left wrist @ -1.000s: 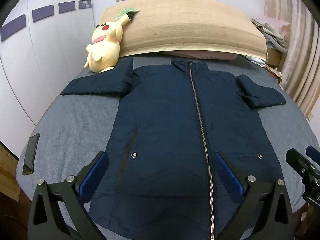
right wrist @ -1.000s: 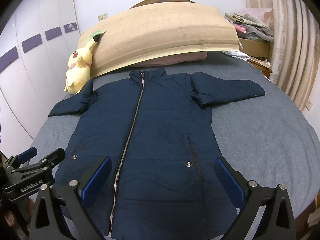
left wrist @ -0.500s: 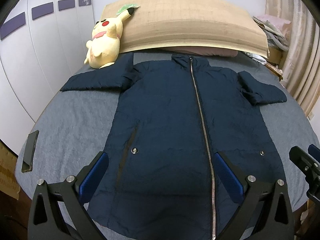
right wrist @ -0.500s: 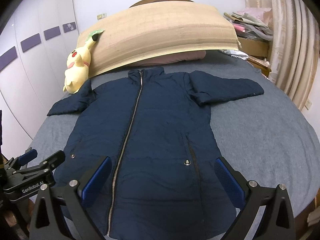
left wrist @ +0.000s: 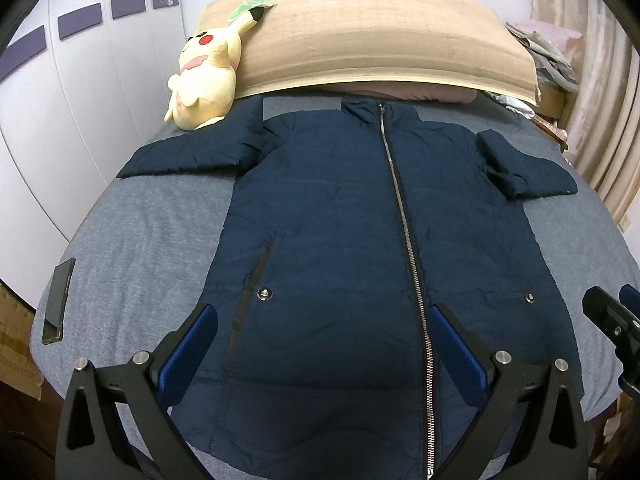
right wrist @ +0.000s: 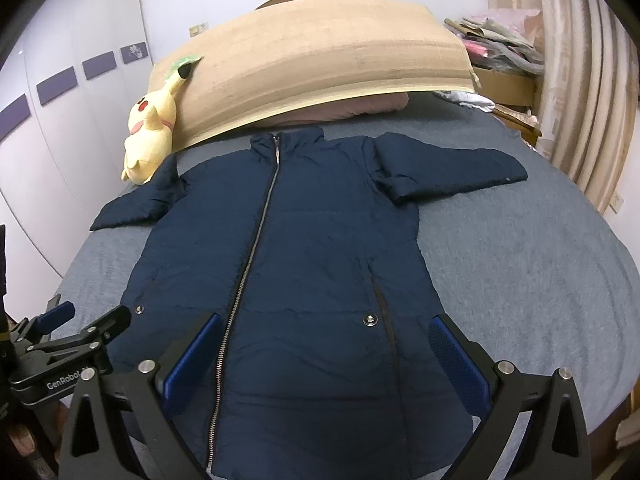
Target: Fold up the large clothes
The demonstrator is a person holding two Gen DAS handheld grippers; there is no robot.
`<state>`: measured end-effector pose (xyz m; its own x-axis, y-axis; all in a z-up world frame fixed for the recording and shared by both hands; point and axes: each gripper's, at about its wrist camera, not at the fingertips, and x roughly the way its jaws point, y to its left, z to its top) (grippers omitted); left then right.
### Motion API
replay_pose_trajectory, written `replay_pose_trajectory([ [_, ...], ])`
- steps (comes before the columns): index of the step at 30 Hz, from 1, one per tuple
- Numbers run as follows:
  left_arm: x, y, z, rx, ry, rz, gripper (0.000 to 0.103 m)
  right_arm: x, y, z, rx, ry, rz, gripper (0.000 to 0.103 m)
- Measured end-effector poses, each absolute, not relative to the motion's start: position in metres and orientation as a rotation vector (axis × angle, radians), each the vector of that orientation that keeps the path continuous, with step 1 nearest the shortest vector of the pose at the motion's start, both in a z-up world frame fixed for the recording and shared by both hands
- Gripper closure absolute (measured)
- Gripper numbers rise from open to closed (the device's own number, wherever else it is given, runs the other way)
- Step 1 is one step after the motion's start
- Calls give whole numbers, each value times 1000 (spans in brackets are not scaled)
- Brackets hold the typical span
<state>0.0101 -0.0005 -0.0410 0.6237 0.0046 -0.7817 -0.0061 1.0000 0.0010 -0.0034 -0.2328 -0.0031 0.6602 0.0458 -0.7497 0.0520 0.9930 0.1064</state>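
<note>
Left gripper [left wrist: 320, 344] gapes, empty, lower frame. Right gripper [right wrist: 326, 354] likewise. Coat [left wrist: 360, 240] flat mid-frame on bed [left wrist: 140, 240].

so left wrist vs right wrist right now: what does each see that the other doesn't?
Only the left wrist view shows the dark flat object near the bed's left edge.

Only the right wrist view shows the cardboard box under the pile of clothes by the curtain, and more bare bedspread right of the coat.

Both show the navy coat laid flat and zipped, the yellow plush, the headboard, and both grippers, left gripper and right gripper, open and empty.
</note>
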Motion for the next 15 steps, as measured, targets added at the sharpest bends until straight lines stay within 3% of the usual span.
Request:
replay_pose_trajectory([
  [15,14,-6,-47,15,912,7,0,1,-237,-11,133,864,-6,0],
])
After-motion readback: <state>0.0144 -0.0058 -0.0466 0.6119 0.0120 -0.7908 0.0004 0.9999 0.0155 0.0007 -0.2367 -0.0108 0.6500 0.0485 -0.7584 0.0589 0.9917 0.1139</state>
